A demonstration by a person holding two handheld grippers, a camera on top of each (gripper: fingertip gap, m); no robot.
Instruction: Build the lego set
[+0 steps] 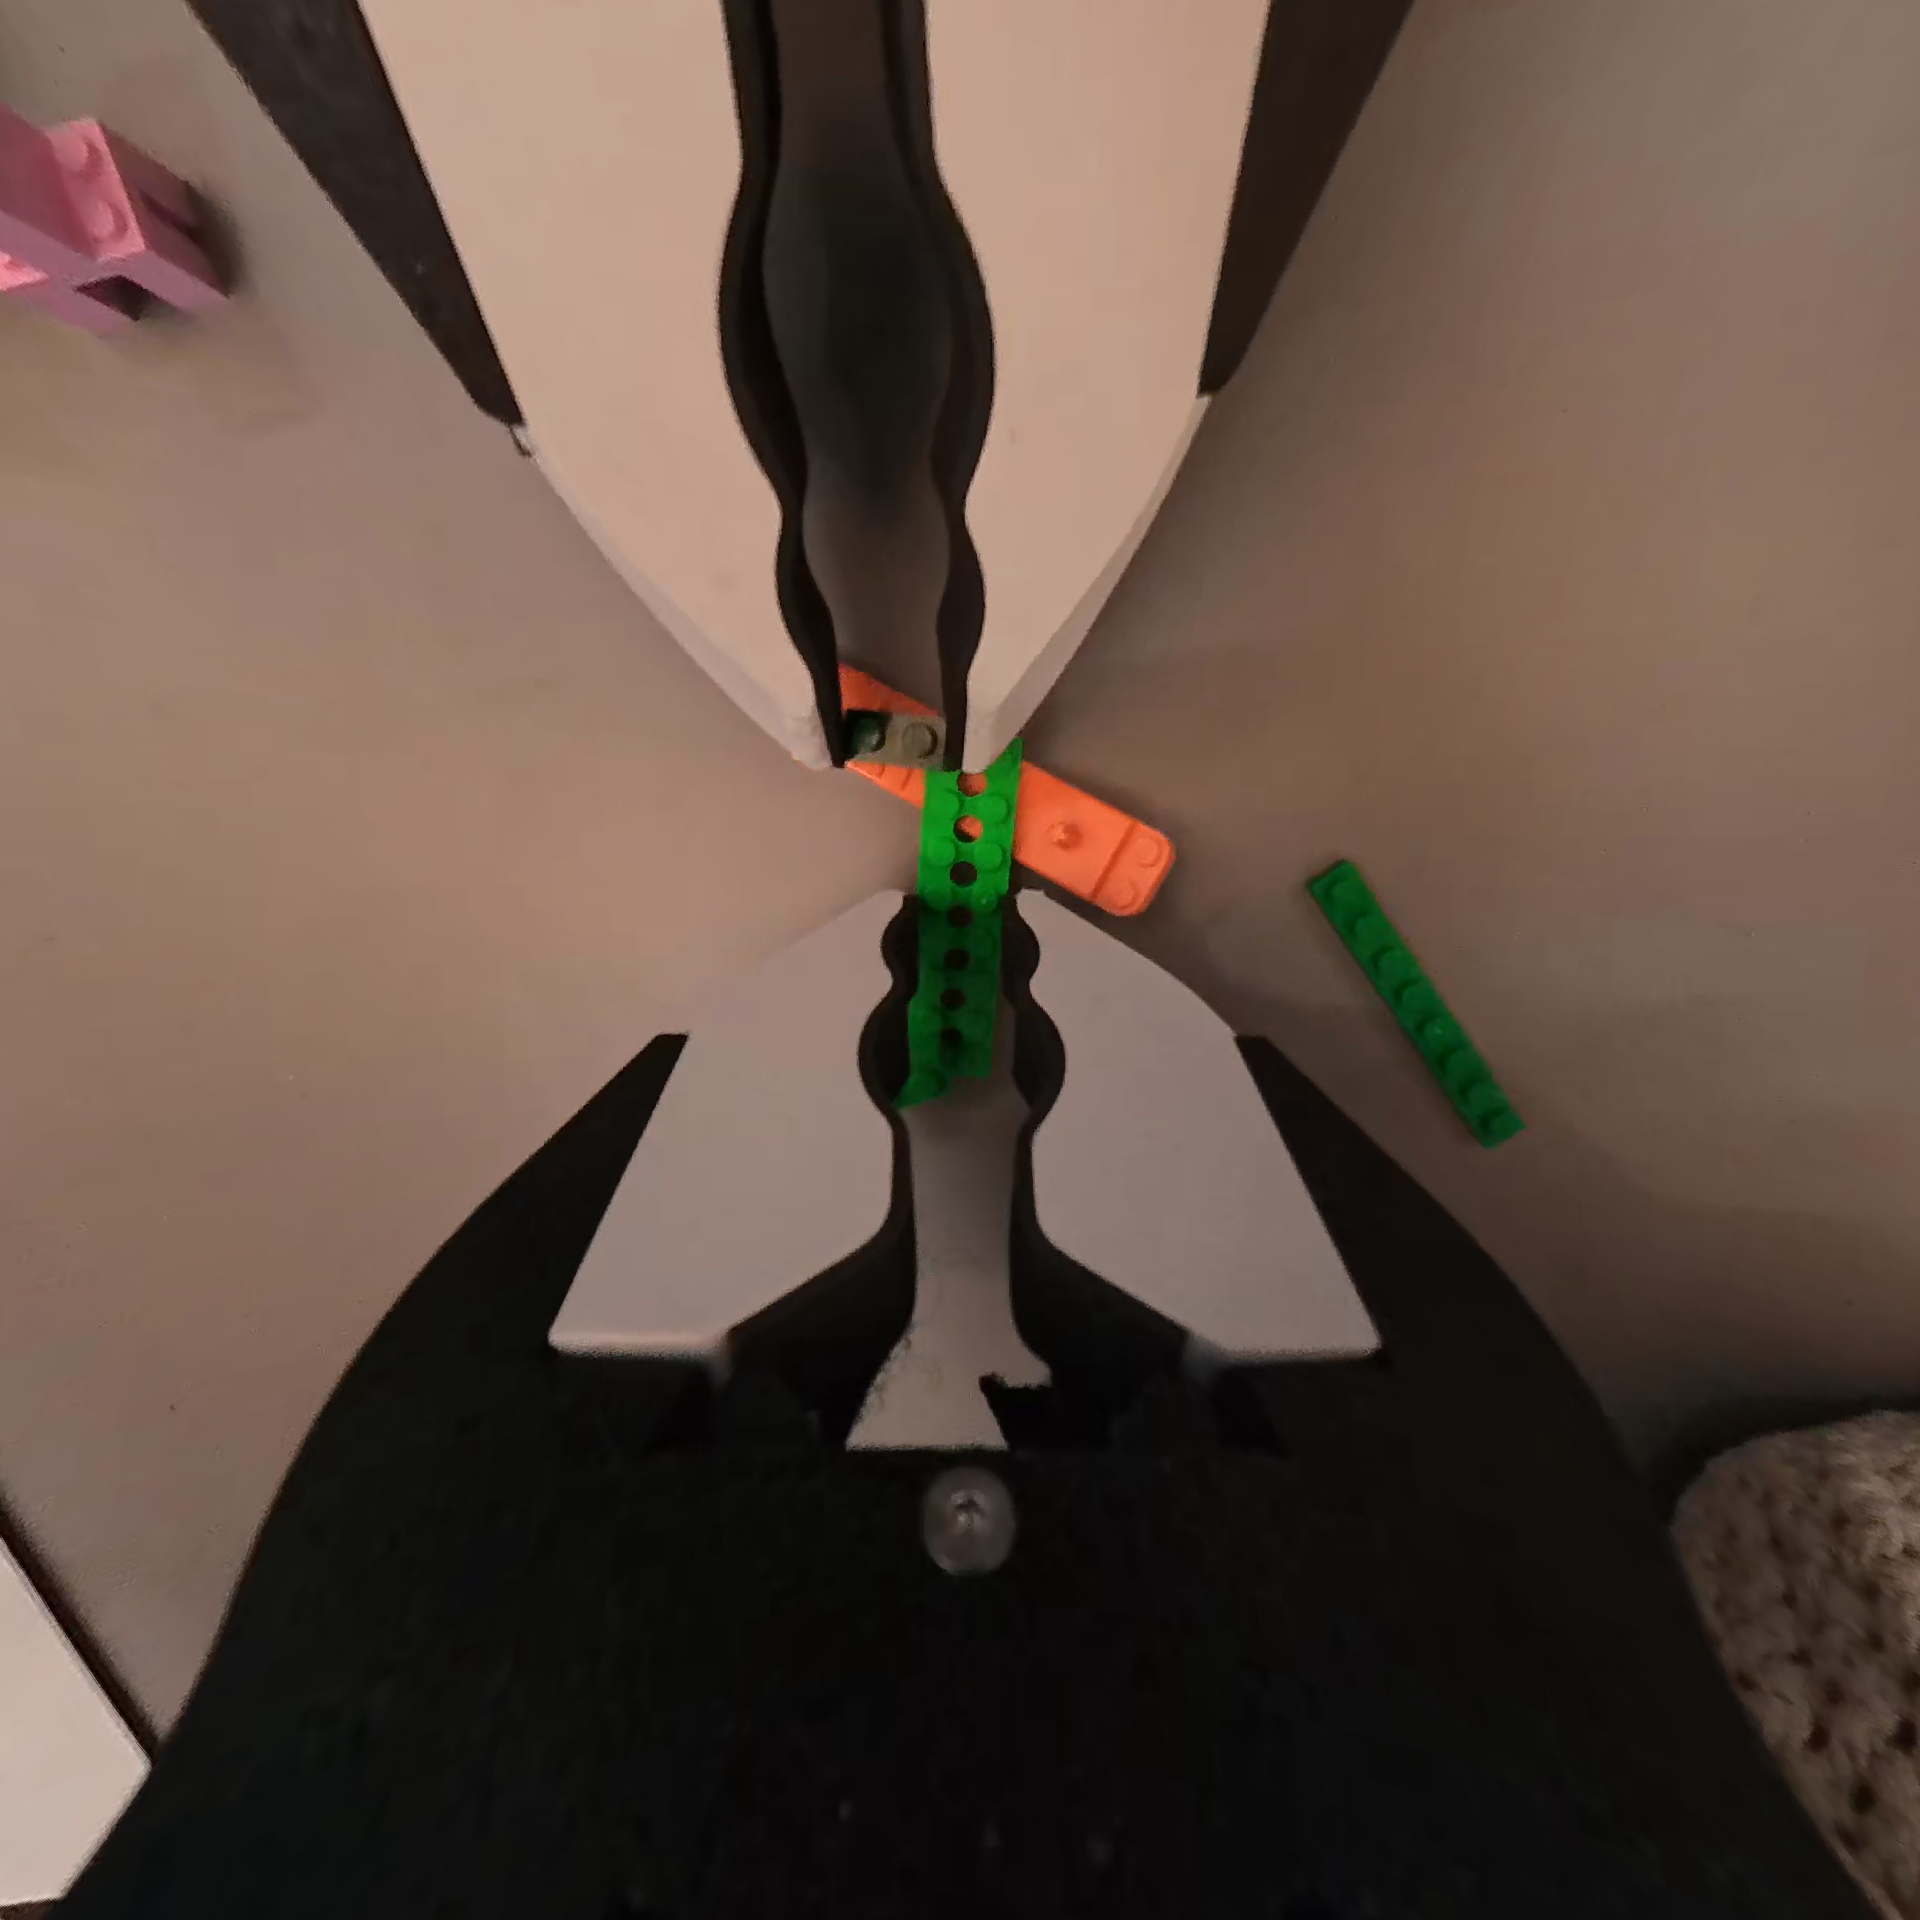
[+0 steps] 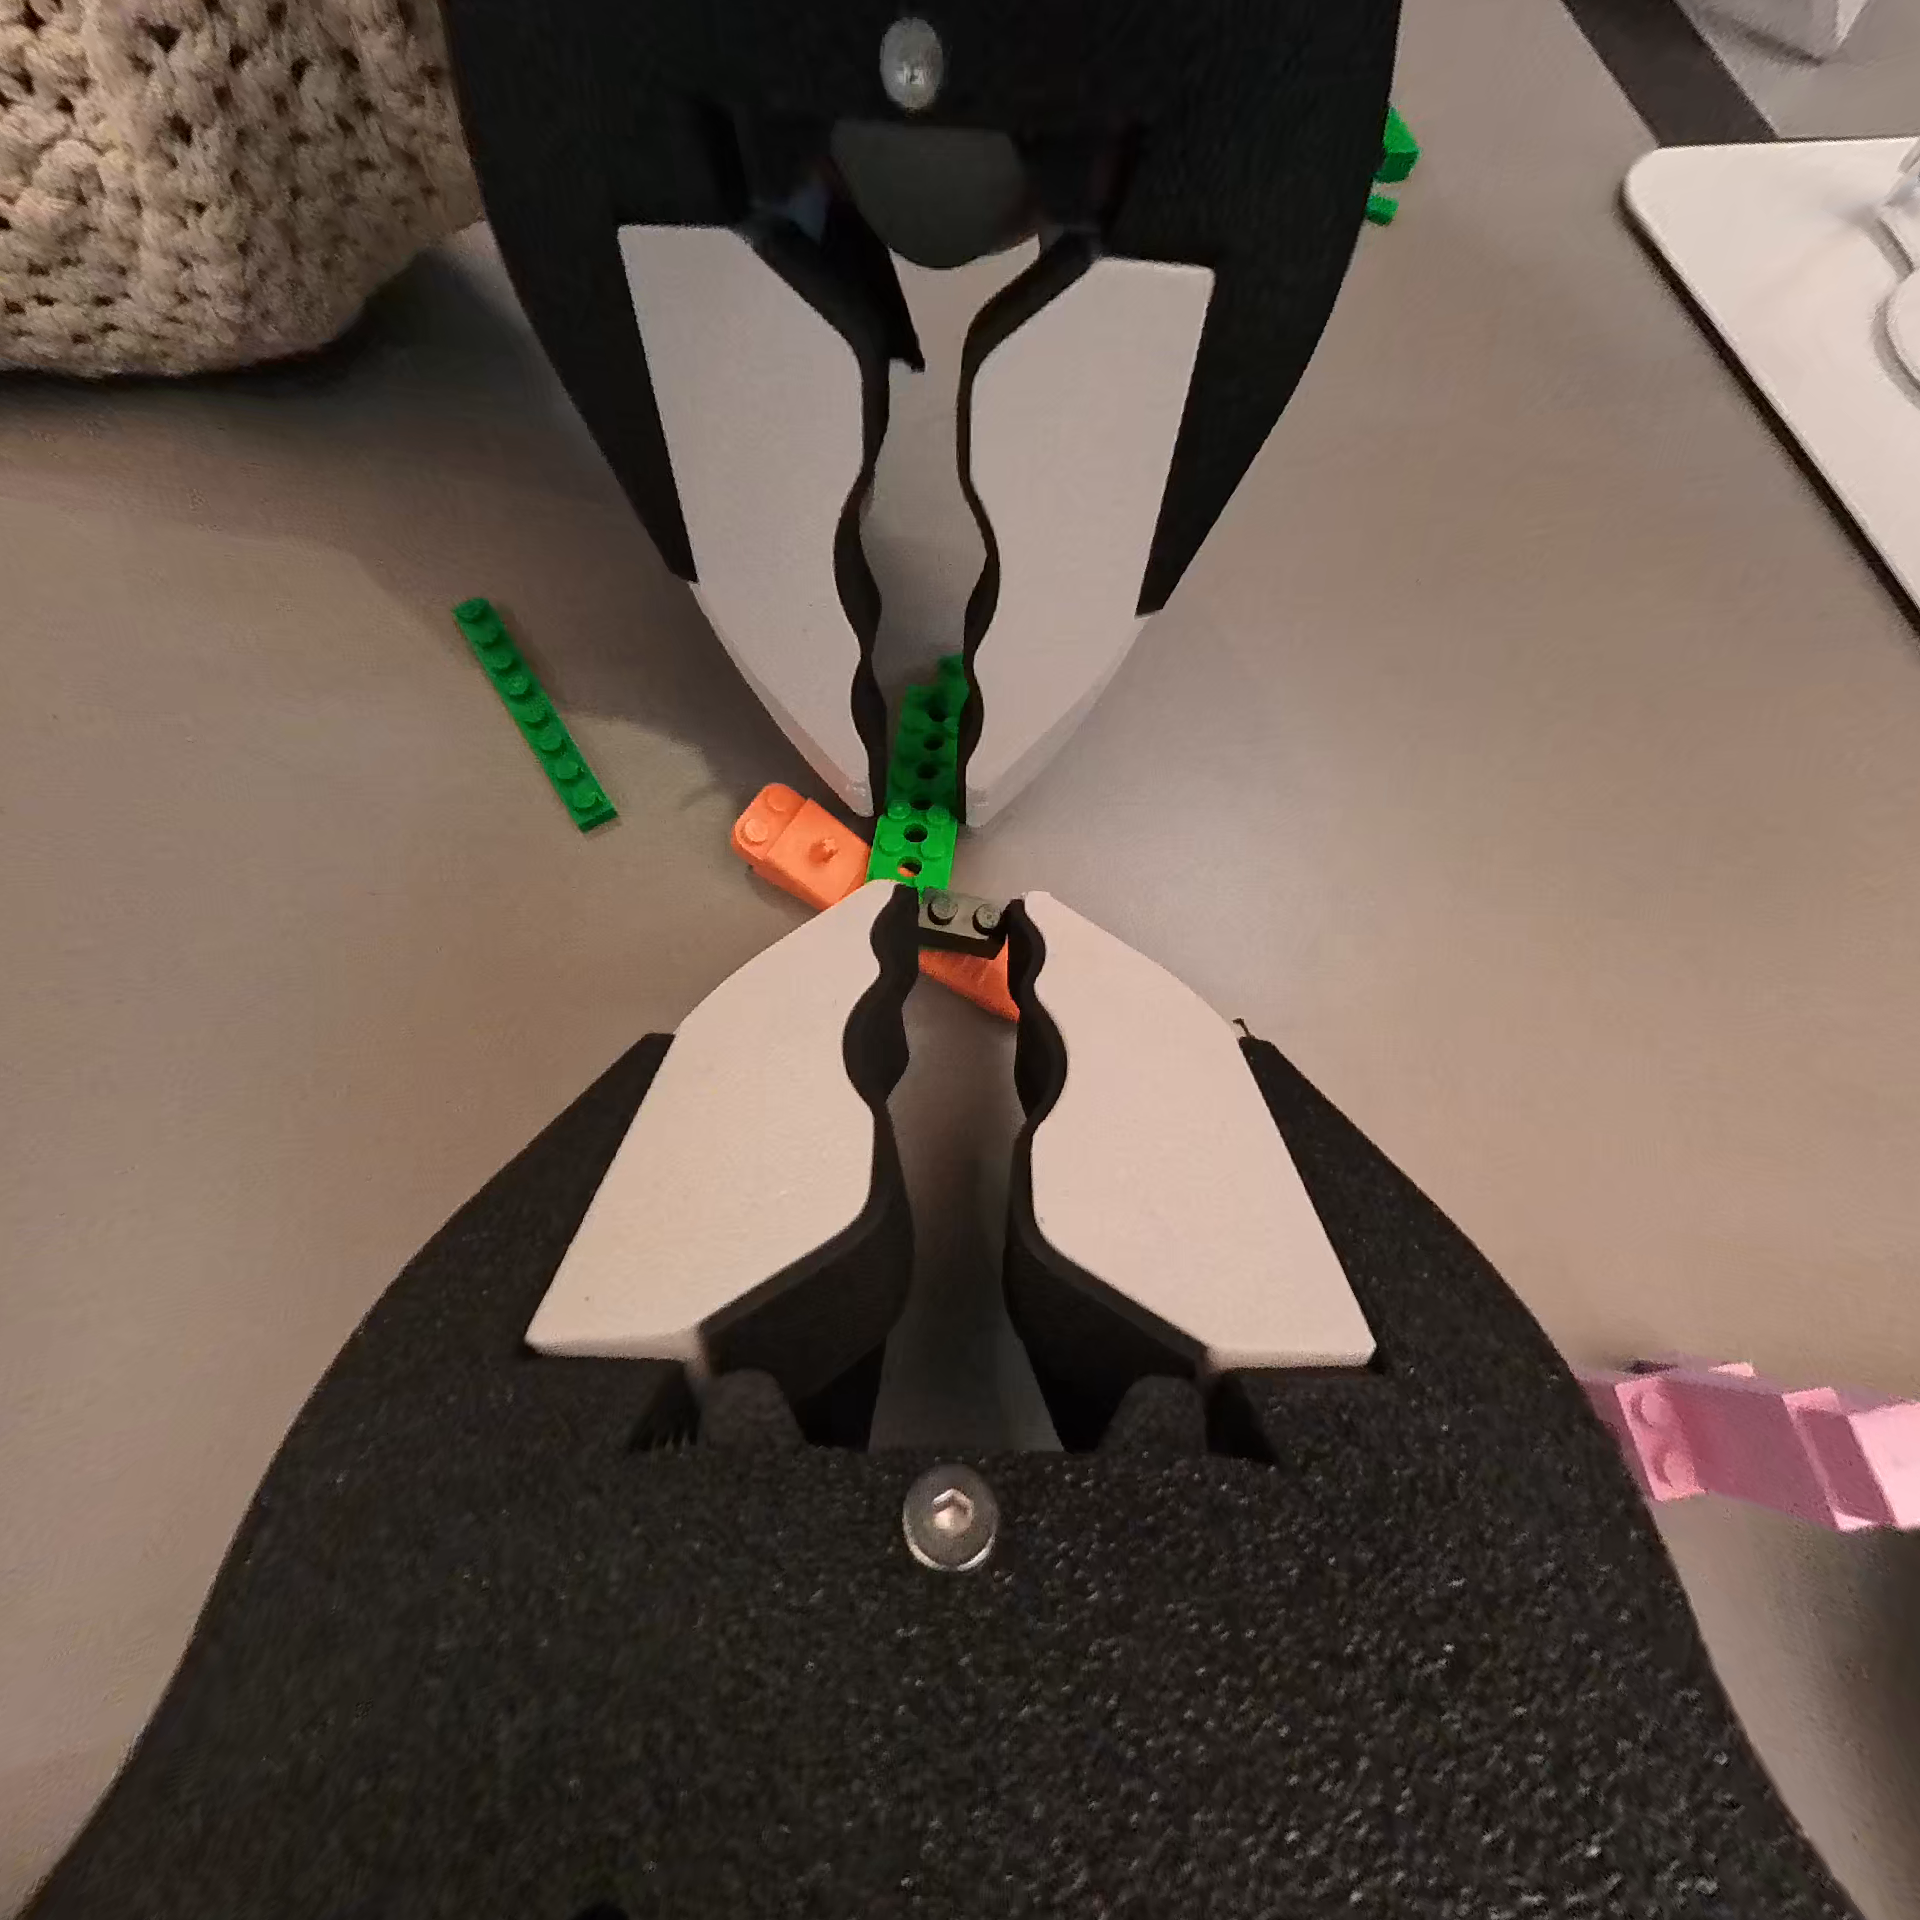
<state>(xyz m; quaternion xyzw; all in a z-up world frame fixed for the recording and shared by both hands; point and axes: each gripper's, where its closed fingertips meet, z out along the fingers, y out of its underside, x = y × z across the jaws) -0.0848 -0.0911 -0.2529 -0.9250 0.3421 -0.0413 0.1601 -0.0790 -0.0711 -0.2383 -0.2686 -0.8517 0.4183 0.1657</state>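
Build state, as we judged it: early. One joint was in hand and nothing finished lay in sight. We could not tell whether the green beam had seated on the orange plate or only crossed above it. The loose green plate and the pink pieces were not yet joined to that group, so most of the set remained.

Items on the table (image 2: 260, 1039), counted left to right in the right wrist view:

- Knitted cream fabric (image 2: 187, 177), one, at the far left corner.
- Loose green plate (image 2: 534, 715), one, a single row of studs, flat on the table left of centre, well apart from the grippers.
- Orange plate (image 2: 800, 836), one, near the middle of the table, passing under the green beam.
- Green beam (image 2: 914, 821), one, with holes along it. The left gripper (image 2: 914, 805) was clamped on its far part.
- Small grey plate (image 2: 961, 925), one, two studs, sitting over the orange plate. The right gripper (image 2: 956, 902) was closed on it.
- Green pieces (image 2: 1392, 156), number uncertain, partly hidden behind the left gripper's body.
- Pink brick assembly (image 2: 1766, 1444), one cluster, near the right edge; we could not count its bricks.
- White tray (image 2: 1714, 260), one, at the far right corner.
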